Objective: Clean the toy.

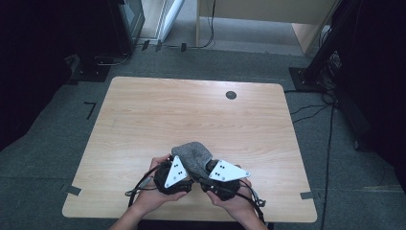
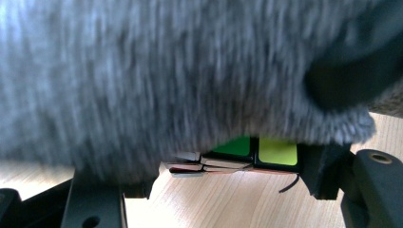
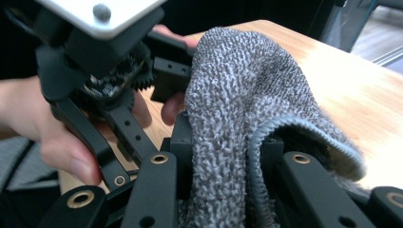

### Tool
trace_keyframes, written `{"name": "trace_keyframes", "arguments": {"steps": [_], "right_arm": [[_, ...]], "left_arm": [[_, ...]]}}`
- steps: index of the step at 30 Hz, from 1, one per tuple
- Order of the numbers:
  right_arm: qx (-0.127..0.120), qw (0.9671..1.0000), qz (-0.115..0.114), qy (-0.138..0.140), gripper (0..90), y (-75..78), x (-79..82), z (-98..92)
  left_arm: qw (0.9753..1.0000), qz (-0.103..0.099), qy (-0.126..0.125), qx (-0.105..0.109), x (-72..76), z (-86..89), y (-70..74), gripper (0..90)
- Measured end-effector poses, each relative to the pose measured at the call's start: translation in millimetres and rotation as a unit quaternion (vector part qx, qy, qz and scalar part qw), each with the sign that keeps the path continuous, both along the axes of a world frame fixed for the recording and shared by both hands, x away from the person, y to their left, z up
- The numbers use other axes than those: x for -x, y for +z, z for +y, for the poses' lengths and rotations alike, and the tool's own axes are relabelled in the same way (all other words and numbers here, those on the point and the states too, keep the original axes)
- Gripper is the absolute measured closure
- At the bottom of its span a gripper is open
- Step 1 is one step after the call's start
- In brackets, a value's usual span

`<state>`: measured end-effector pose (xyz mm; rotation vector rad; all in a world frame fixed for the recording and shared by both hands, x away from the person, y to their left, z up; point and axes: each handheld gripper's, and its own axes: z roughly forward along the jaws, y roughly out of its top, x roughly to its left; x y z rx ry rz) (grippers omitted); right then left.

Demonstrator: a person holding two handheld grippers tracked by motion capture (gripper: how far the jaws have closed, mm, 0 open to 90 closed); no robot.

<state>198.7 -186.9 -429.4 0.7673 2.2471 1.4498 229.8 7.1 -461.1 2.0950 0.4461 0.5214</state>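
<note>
The right gripper [image 3: 228, 185] has its 2 black jaws closed on the ribbed cuff of a grey knitted sock [image 3: 247, 95], 1 jaw outside the cloth and 1 inside the opening. The left gripper [image 3: 157, 90] stands just beside it, touching the sock's other side; whether its jaws pinch the cloth or merely press against it I cannot tell. In the left gripper view the sock [image 2: 166, 71] hangs blurred close to the camera, and under its lower edge a puzzle cube [image 2: 252, 154] shows 2 green stickers, resting on the table [image 2: 228, 204]. From the high view, both hands hold the grippers together near the front edge of the wooden table [image 1: 143, 110], with the sock [image 1: 194, 153] bunched between them, toe end pointing away from the person. A dark round mark [image 1: 231, 95] lies far off near the table's back edge.
</note>
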Motion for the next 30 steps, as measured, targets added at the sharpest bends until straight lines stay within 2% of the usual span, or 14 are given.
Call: {"name": "trace_keyframes", "arguments": {"steps": [2, 4, 6, 8, 10, 12, 13, 16, 18, 20, 22, 26, 28, 30], "right_arm": [[-0.012, 0.9999, 0.006, -0.007, 69.7, 0.9, -2.4, -4.2], [-0.037, 0.9990, 0.014, -0.022, 69.7, 2.7, -7.2, -14.2], [-0.053, 0.9972, 0.017, -0.050, 70.0, 4.1, -11.5, -26.0], [-0.074, 0.9951, 0.027, -0.061, 70.0, 3.0, -15.5, -36.0], [-0.100, 0.9926, 0.044, -0.053, 69.9, -0.2, -19.0, -42.6], [-0.139, 0.9879, 0.061, -0.032, 69.8, -4.9, -22.4, -48.6], [-0.145, 0.9869, 0.065, -0.028, 69.7, -6.1, -23.9, -50.1], [-0.162, 0.9830, 0.081, -0.029, 69.5, -11.1, -28.2, -55.3], [-0.155, 0.9836, 0.084, -0.038, 69.6, -13.9, -30.1, -56.9], [-0.163, 0.9818, 0.090, -0.039, 69.7, -15.8, -31.6, -59.1], [-0.152, 0.9829, 0.091, -0.052, 69.9, -17.4, -33.2, -60.0], [-0.144, 0.9820, 0.107, -0.058, 69.8, -23.7, -36.2, -60.5], [-0.149, 0.9812, 0.113, -0.049, 70.1, -24.6, -36.0, -58.2], [-0.146, 0.9826, 0.102, -0.050, 70.3, -21.3, -34.3, -57.6]], "left_arm": [[1.0000, 0.001, -0.002, 0.008, -0.8, 2.3, 1.3, 34.2], [0.9998, 0.004, -0.003, 0.018, -2.0, 4.8, 2.2, 34.2], [0.9993, 0.008, -0.009, 0.035, -3.0, 8.1, 3.1, 34.2], [0.9987, 0.009, -0.012, 0.049, -3.5, 10.7, 5.0, 34.2], [0.9975, 0.007, -0.022, 0.067, -3.1, 13.9, 7.9, 34.2], [0.9969, 0.000, -0.025, 0.074, -1.8, 15.6, 8.6, 34.1], [0.9959, 0.000, -0.028, 0.086, -1.5, 17.5, 9.5, 34.2], [0.9945, -0.005, -0.030, 0.100, -1.4, 20.7, 11.4, 34.1], [0.9930, -0.005, -0.033, 0.113, -1.6, 24.0, 13.3, 34.2], [0.9917, -0.004, -0.034, 0.124, -2.2, 26.6, 14.3, 34.1], [0.9895, -0.001, -0.036, 0.140, -3.1, 29.8, 16.1, 34.1], [0.9840, 0.015, -0.049, 0.171, -5.6, 35.5, 19.0, 34.1], [0.9847, 0.016, -0.051, 0.166, -6.0, 35.4, 17.8, 34.2], [0.9844, 0.021, -0.055, 0.166, -7.3, 36.3, 16.5, 34.1]]}}
